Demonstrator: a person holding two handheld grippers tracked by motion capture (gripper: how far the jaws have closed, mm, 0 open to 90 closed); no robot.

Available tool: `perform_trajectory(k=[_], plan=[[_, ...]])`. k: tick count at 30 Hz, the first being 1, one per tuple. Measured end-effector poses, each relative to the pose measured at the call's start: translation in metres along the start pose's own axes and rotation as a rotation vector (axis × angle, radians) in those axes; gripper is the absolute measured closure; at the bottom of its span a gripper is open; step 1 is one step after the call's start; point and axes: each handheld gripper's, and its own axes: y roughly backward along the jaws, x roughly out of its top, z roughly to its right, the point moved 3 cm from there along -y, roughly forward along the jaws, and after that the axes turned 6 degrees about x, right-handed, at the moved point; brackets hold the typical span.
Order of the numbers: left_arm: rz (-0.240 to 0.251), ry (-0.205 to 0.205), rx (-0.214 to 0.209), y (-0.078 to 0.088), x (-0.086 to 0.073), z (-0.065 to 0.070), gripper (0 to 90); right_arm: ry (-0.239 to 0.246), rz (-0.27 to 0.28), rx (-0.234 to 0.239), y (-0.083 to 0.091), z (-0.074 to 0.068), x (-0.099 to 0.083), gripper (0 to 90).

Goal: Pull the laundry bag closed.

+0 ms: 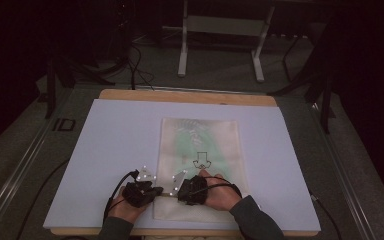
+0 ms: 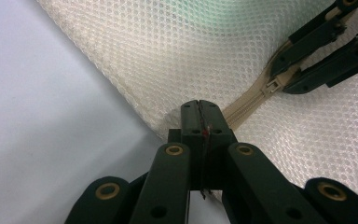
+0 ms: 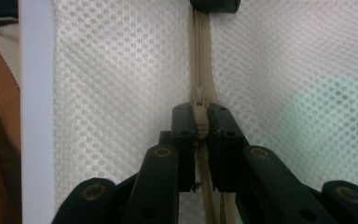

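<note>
Mesh zipper bag (image 1: 200,150) lies flat on the white board (image 1: 115,150) covering the desk (image 1: 180,96), right of board centre, its near end at the person's hands. Something green inside the bag shows through the mesh, too blurred to identify. A black arrow-like print sits on the bag in the high view; detail unreadable.

Left gripper (image 1: 147,192) is at the bag's near left corner. In the left gripper view its fingers (image 2: 189,122) are clenched together right at the end of the beige zipper tape (image 2: 247,100). A thin edge seems pinched between them, but the pads hide the contact, so I can't confirm what it is.

Right gripper (image 1: 187,190) is just beside the left, over the zipper line. In the right gripper view its fingers (image 3: 184,128) are clamped on the zipper slider (image 3: 199,109); the pull tab pokes out above the tips and the rest of the slider is covered. The left gripper view shows the same grip from the side, with the slider (image 2: 272,86) at the tips of the right gripper (image 2: 284,79).

High view: both hands cover the bag's near edge, so the zipper isn't traceable there. Room beyond the desk is dark; a metal stand (image 1: 220,45) is partly visible, its top cropped.
</note>
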Motion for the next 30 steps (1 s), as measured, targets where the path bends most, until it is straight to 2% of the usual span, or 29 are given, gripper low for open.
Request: perform_trajectory(k=[14,23,30], plan=[[0.0,0.001,0.0,0.0,0.0,0.0,89.4,-0.01,-0.022,-0.01,0.009,-0.003,-0.015,82.3],[-0.001,0.003,0.0,0.0,0.0,0.0,89.4,-0.015,-0.016,-0.01,0.011,-0.004,-0.019,82.2],[0.0,0.006,-0.001,0.0,0.0,0.0,89.4,-0.013,-0.032,-0.017,0.016,-0.006,-0.022,82.3]])
